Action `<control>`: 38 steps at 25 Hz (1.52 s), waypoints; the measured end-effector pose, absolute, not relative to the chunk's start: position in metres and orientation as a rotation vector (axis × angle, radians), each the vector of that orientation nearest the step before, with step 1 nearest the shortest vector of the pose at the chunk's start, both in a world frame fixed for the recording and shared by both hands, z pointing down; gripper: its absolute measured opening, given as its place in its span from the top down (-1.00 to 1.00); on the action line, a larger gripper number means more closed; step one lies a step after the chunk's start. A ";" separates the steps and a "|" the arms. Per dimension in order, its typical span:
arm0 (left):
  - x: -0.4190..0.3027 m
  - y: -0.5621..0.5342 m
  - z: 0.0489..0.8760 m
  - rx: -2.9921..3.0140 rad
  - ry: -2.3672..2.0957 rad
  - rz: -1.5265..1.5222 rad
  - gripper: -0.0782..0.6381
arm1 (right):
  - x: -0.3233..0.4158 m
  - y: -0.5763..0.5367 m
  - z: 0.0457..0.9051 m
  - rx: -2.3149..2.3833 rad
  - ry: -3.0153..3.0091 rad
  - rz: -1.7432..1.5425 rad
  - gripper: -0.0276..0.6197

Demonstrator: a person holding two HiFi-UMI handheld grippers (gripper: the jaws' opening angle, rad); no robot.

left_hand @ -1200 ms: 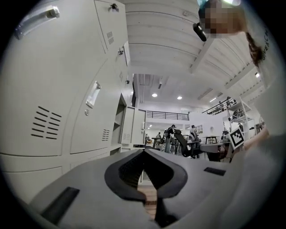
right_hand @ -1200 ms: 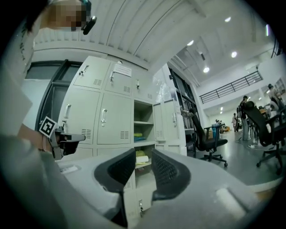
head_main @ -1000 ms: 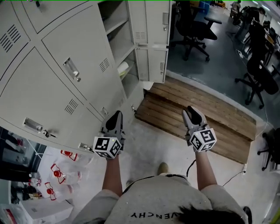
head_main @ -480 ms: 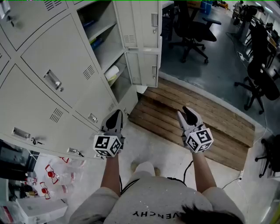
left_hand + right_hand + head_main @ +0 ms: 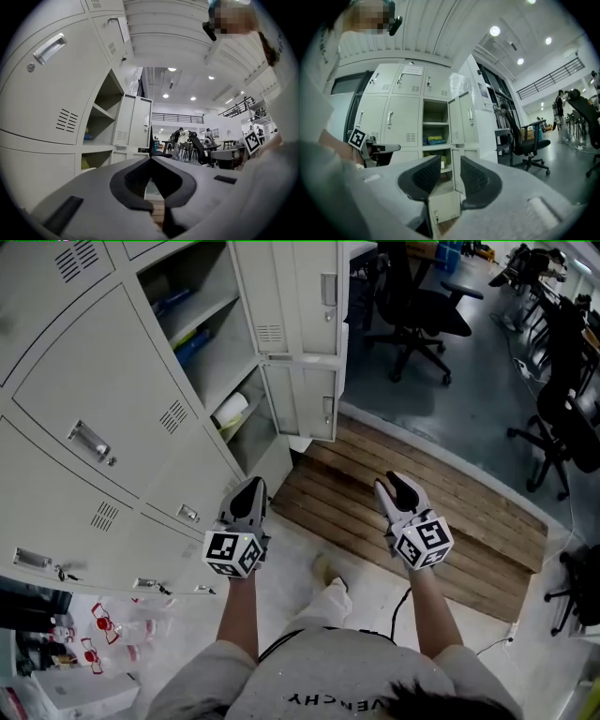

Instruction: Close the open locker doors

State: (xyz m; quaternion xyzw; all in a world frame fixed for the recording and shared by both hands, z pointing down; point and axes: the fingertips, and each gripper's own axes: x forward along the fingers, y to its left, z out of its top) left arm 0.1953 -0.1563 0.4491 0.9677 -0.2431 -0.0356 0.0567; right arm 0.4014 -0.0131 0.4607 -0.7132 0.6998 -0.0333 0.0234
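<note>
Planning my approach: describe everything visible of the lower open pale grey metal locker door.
The lower open pale grey metal locker door is swung wide, upright on its hinges, roughly square to the cabinet. A small handle sits near its free edge. It hangs over the brown slatted wooden platform; nothing touches it.

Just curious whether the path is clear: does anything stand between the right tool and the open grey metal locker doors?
Nothing visible does. Between the right tool and the two open grey metal locker doors lies only open air above a flat wooden slatted platform.
</note>
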 end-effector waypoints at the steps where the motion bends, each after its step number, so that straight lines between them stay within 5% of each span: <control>1: 0.203 -0.165 0.450 2.929 -0.745 -0.113 0.79 | 0.409 -0.022 0.462 -2.201 2.172 -0.113 0.53; 19: 0.314 -0.314 0.459 2.892 -0.798 -0.104 0.79 | 0.506 -0.210 0.471 -2.088 2.325 -0.189 0.53; 38: 0.287 -0.355 0.481 2.813 -1.002 -0.079 0.79 | 0.535 -0.318 0.481 -2.021 2.431 -0.193 0.51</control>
